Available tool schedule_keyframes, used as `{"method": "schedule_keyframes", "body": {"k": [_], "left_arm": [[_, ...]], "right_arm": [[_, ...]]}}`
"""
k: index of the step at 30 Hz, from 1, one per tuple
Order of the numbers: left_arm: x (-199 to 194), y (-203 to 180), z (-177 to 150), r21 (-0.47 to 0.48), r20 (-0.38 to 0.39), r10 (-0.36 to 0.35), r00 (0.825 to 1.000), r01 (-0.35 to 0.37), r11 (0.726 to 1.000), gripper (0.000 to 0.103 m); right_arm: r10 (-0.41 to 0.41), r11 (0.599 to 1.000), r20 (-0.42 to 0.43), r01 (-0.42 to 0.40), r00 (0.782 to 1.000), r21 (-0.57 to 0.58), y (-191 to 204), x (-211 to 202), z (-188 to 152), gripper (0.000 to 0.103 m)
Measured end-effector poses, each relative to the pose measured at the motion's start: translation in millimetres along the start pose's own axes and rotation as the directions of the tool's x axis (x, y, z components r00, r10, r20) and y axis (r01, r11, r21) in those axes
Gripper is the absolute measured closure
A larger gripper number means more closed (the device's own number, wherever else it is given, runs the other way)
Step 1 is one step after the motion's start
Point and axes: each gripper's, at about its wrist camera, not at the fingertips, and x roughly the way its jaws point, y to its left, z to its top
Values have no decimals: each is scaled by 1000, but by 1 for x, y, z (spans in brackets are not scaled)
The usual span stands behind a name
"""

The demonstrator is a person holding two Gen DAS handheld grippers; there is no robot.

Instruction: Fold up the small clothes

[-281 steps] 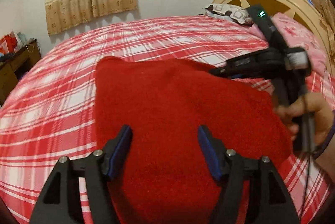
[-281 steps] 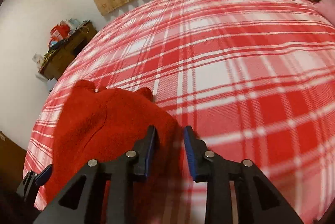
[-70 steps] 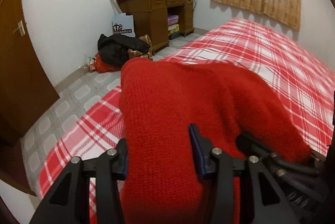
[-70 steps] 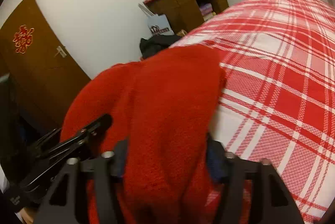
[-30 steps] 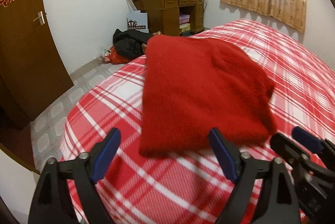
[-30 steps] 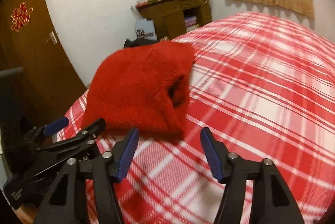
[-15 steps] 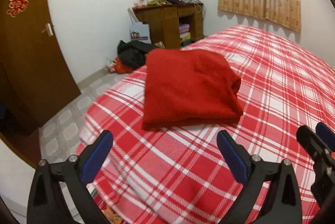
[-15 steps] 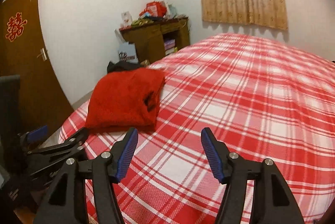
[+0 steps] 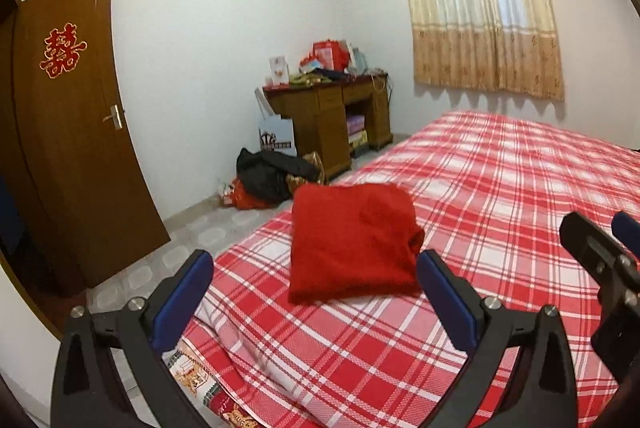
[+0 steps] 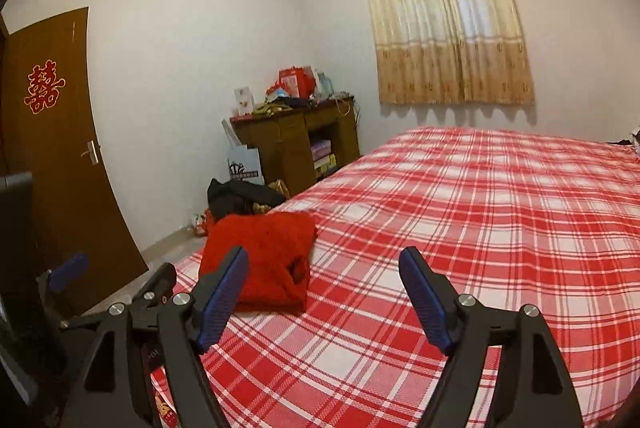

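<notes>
A folded red knit garment (image 9: 352, 244) lies flat near the corner of the bed with the red-and-white plaid cover (image 9: 500, 196). It also shows in the right wrist view (image 10: 264, 256). My left gripper (image 9: 314, 268) is open and empty, held back from the garment and above the bed edge. My right gripper (image 10: 324, 260) is open and empty, further back and to the garment's right. The right gripper's fingers (image 9: 592, 248) show at the right edge of the left wrist view, and the left gripper (image 10: 116, 288) at the lower left of the right wrist view.
A wooden desk (image 9: 332, 116) piled with items stands by the far wall, with a paper bag (image 9: 278, 140) and dark clothes (image 9: 272, 172) on the floor beside it. A brown door (image 9: 72, 132) is at the left. A curtained window (image 9: 480, 8) is behind the bed.
Both grippers let go of the garment, which now lies folded on the bed corner. Both have pulled back and up, away from it, with jaws wide open.
</notes>
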Motion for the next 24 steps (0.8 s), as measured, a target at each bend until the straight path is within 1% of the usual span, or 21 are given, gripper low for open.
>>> {"method": "schedule_keyframes", "body": {"k": [6, 9, 17, 21, 24], "left_arm": [[-6, -4, 1, -25, -1, -32, 999, 32, 999, 0], [-11, -8, 0, -17, 8, -32, 999, 32, 999, 0], [-32, -9, 3, -1, 41, -5, 999, 5, 1000, 0], [-36, -4, 6, -19, 44, -8, 999, 9, 1000, 0], [-36, -1, 6, -29, 50, 3, 999, -2, 1000, 0]], "right_arm": [[-38, 999, 56, 37, 998, 9, -7, -21, 2, 23], [-37, 999, 61, 36, 997, 16, -9, -24, 4, 23], [5, 1000, 66, -5, 998, 0, -3, -23, 13, 23], [18, 1000, 68, -18, 998, -6, 2, -18, 25, 22], [27, 1000, 76, -27, 997, 2, 4, -19, 25, 22]]}}
